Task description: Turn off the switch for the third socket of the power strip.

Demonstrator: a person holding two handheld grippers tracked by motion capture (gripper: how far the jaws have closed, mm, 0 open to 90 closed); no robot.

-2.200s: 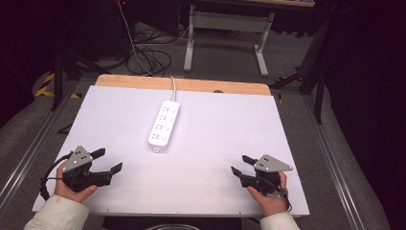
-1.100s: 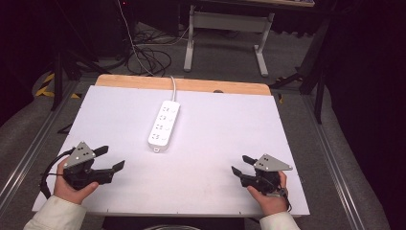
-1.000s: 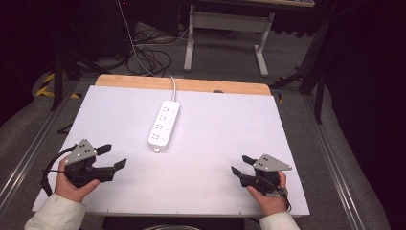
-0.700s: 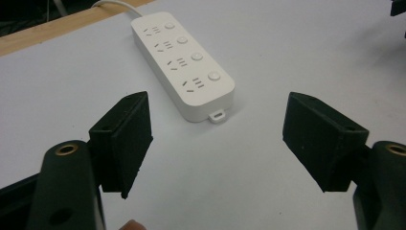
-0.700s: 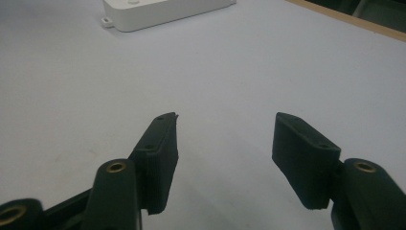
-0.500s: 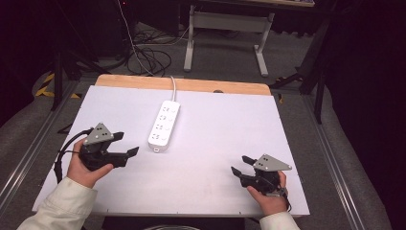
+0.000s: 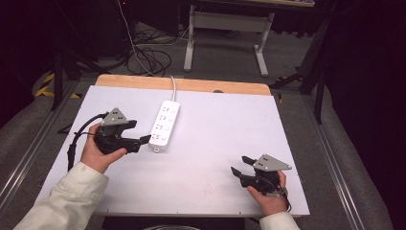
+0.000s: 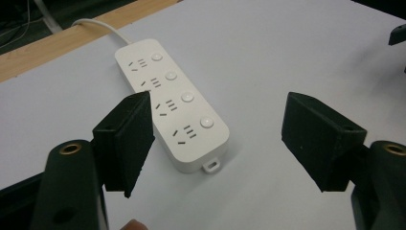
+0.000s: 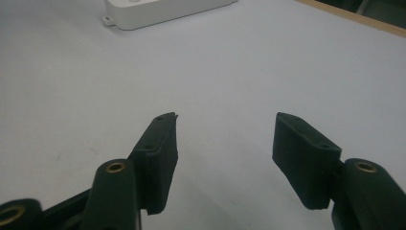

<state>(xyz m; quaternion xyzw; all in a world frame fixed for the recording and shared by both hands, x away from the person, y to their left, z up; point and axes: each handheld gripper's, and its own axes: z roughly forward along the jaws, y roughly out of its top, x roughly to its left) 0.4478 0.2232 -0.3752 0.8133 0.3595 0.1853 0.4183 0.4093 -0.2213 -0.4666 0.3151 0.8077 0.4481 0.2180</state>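
A white power strip (image 7: 164,124) lies flat on the white counter (image 7: 230,129), left of centre. Its long axis runs from near to far, and its cord leaves the far end. The left hand-held gripper (image 7: 139,133), jaws wide apart and empty, sits just beside its near end. The right hand-held gripper (image 7: 241,166), also open and empty, is well apart near the front right corner.

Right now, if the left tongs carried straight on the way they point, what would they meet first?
Probably the near end of the white power strip: the left tongs stand open just short of it, aimed at that end, though height above it is unclear.
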